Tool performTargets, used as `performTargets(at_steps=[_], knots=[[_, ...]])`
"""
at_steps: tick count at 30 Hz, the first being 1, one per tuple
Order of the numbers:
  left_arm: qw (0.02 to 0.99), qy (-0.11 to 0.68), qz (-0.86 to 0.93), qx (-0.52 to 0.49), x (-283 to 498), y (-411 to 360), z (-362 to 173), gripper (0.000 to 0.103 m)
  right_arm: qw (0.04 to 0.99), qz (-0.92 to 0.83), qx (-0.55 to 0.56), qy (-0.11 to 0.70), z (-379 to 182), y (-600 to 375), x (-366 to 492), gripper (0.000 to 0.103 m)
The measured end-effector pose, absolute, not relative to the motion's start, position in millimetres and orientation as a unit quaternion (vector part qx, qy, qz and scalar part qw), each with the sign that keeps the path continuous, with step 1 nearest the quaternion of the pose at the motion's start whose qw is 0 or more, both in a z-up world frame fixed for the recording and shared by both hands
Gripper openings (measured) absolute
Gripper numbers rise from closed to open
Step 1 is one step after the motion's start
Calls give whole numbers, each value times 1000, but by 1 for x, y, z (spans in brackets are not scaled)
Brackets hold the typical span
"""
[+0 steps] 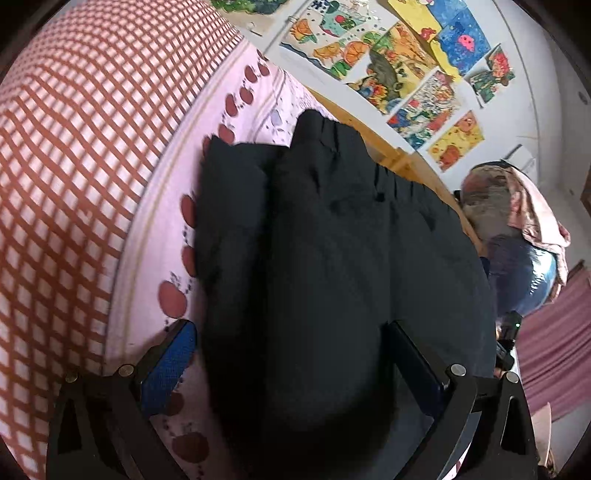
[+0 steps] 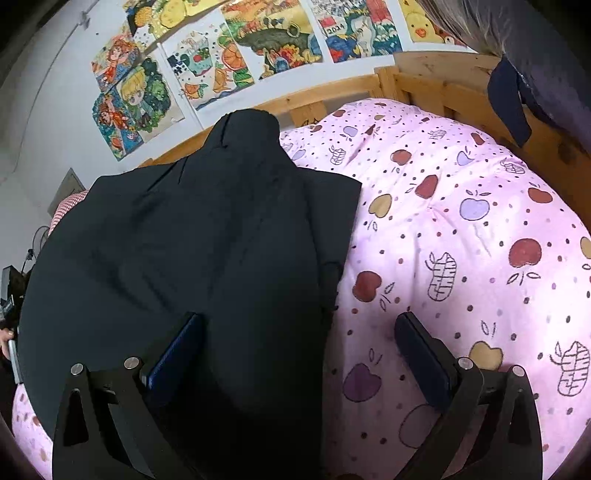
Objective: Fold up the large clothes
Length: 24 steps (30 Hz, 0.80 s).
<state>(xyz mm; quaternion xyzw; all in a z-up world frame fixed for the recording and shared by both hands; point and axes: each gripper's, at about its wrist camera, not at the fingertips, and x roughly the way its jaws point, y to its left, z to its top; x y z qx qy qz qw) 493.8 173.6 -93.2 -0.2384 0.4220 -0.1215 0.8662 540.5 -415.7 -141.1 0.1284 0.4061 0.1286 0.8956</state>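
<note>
Now both hand-held grippers, left (image 1: 291, 354) and right (image 2: 299, 350), released over matte black trousers (image 1: 332, 240) (elastic waistband).

From my right wrist view I can read only "2024" on a colourful hand-painted paper picture (image 2: 345, 27) pinned to the white wall; nothing else is legible to me.

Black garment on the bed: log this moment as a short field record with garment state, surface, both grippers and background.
garment: black trousers, partly folded, elastic waistband toward the wall
surface: pink apple-print quilt; red checked fabric beside it
left gripper: open, jaws apart on either side of the cloth, no grip
right gripper: open, one finger over the cloth, the other over the quilt
background: wooden bed frame, drawings on wall
</note>
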Motion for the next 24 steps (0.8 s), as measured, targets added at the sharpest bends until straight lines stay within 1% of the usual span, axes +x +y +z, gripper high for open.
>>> performTargets(at_steps=[6, 11, 19, 24], knots=[[870, 388, -153, -261, 480, 177, -108, 103, 898, 141, 128, 396, -149, -409, 536, 102], [872, 383, -158, -260, 479, 177, -107, 103, 893, 156, 124, 404, -149, -406, 538, 102], [866, 414, -140, -243, 491, 168, -103, 103, 847, 211, 135, 468, -153, -394, 552, 102], [856, 426, -155, -247, 497, 166, -103, 103, 822, 236, 153, 495, -160, -385, 554, 102]])
